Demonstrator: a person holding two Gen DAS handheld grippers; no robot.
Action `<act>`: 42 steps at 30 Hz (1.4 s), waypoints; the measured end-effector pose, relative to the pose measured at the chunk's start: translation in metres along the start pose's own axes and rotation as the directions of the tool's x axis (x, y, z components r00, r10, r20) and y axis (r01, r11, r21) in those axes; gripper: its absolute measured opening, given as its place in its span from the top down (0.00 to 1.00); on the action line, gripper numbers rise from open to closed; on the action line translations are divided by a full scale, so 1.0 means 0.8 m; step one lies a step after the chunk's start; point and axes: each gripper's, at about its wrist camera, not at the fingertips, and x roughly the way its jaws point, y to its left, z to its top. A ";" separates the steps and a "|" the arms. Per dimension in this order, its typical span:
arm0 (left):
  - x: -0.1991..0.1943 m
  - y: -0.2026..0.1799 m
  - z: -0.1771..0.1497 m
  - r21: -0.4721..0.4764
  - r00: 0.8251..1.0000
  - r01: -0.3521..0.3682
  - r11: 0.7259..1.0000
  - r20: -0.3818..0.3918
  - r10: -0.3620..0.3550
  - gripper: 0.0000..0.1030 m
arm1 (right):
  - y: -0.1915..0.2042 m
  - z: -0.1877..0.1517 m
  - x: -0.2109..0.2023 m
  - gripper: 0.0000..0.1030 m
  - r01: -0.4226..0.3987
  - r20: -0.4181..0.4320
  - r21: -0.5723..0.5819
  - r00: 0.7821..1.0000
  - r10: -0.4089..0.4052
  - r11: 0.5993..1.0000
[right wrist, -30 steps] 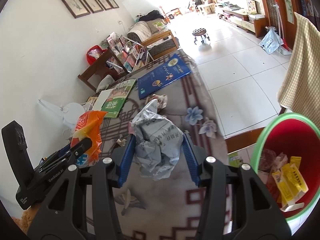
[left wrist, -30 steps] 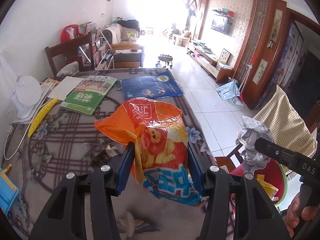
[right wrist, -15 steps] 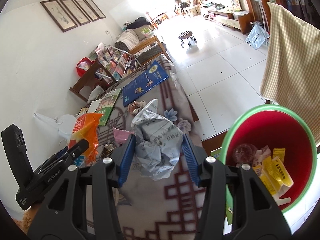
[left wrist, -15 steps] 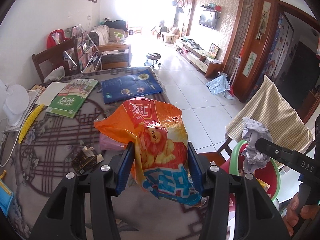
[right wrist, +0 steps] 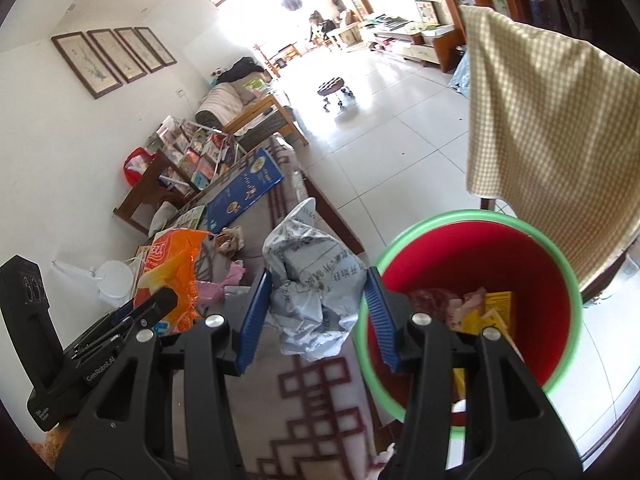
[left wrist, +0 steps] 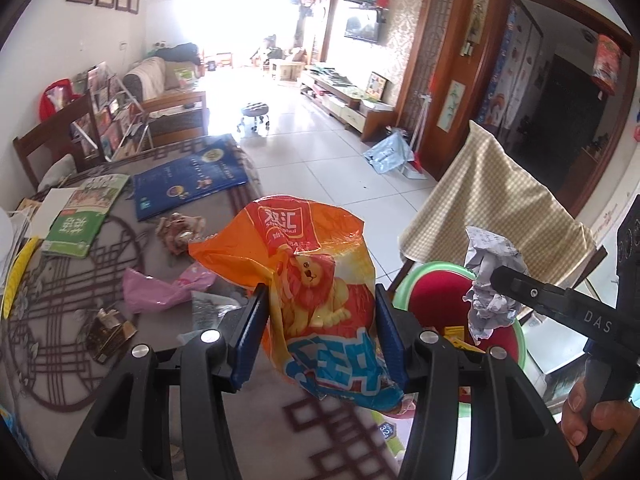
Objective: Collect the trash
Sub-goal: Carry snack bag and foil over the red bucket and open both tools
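My left gripper (left wrist: 322, 334) is shut on an orange snack bag (left wrist: 316, 280) with a lion printed on it, held above the table's right edge. My right gripper (right wrist: 316, 312) is shut on a crumpled grey paper ball (right wrist: 316, 280); the same paper ball (left wrist: 490, 280) shows in the left wrist view, over the bin. A red bin with a green rim (right wrist: 472, 292) stands beside the table, with yellow wrappers and other trash inside; the bin (left wrist: 436, 292) lies just right of the snack bag. The right gripper hangs at the bin's left rim.
On the patterned tablecloth (left wrist: 60, 300) lie a pink wrapper (left wrist: 160, 286), a brown wrapper (left wrist: 110, 330), a crumpled wrapper (left wrist: 178, 228), a green book (left wrist: 86, 208) and a blue book (left wrist: 188, 178). A chair draped with checked cloth (right wrist: 540, 112) stands behind the bin.
Both grippers have carried their loads rightward across the table towards the bin. The bin has come much closer and larger in both views. Both grips are unchanged.
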 end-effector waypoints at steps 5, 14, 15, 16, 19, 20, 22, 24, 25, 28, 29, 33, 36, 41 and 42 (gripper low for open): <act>0.011 -0.032 0.003 0.043 0.999 0.045 0.998 -0.015 -0.044 0.52 | -0.028 0.001 -0.019 0.54 0.037 0.028 0.036 0.999 -0.038 0.999; 0.035 -0.105 0.003 0.156 0.986 0.160 0.975 -0.070 -0.150 0.52 | -0.076 0.000 -0.051 0.54 0.131 0.065 0.100 0.988 -0.138 0.986; 0.037 -0.111 0.002 0.160 0.983 0.174 0.972 -0.081 -0.163 0.52 | -0.084 -0.001 -0.055 0.54 0.145 0.067 0.113 0.986 -0.153 0.983; 0.042 -0.118 0.001 0.163 0.979 0.193 0.968 -0.097 -0.179 0.52 | -0.088 -0.001 -0.056 0.54 0.152 0.069 0.121 0.985 -0.161 0.981; 0.052 -0.133 -0.003 0.174 0.971 0.222 0.959 -0.128 -0.202 0.52 | -0.104 -0.002 -0.063 0.54 0.175 0.074 0.147 0.979 -0.187 0.973; 0.055 -0.136 -0.006 0.179 0.969 0.229 0.957 -0.135 -0.207 0.52 | -0.108 -0.002 -0.064 0.54 0.180 0.075 0.151 0.978 -0.193 0.972; 0.062 -0.143 -0.007 0.184 0.965 0.241 0.953 -0.153 -0.215 0.52 | -0.116 -0.002 -0.066 0.54 0.194 0.072 0.164 0.976 -0.208 0.967; 0.070 -0.147 -0.008 0.177 0.960 0.252 0.952 -0.173 -0.222 0.52 | -0.122 -0.003 -0.065 0.54 0.204 0.067 0.175 0.974 -0.218 0.963; 0.072 -0.148 -0.008 0.170 0.957 0.257 0.951 -0.179 -0.227 0.52 | -0.124 -0.003 -0.065 0.54 0.206 0.065 0.180 0.973 -0.220 0.962; 0.077 -0.152 -0.010 0.172 0.955 0.263 0.949 -0.189 -0.230 0.52 | -0.127 -0.003 -0.063 0.54 0.210 0.062 0.187 0.972 -0.225 0.960; 0.078 -0.152 -0.011 0.176 0.954 0.264 0.948 -0.192 -0.230 0.52 | -0.127 -0.003 -0.063 0.54 0.211 0.061 0.187 0.972 -0.225 0.960; 0.088 -0.156 -0.015 0.194 0.947 0.273 0.942 -0.223 -0.229 0.50 | -0.124 0.000 -0.059 0.54 0.208 0.058 0.183 0.973 -0.222 0.961; 0.092 -0.153 -0.017 0.192 0.946 0.270 0.944 -0.234 -0.223 0.50 | -0.119 0.001 -0.055 0.54 0.208 0.056 0.175 0.974 -0.220 0.962; 0.094 -0.145 -0.016 0.181 0.946 0.272 0.945 -0.233 -0.227 0.46 | -0.113 0.003 -0.047 0.54 0.215 0.048 0.170 0.973 -0.226 0.962; 0.095 -0.144 -0.016 0.180 0.946 0.272 0.945 -0.231 -0.229 0.41 | -0.112 0.003 -0.047 0.54 0.219 0.047 0.172 0.972 -0.230 0.960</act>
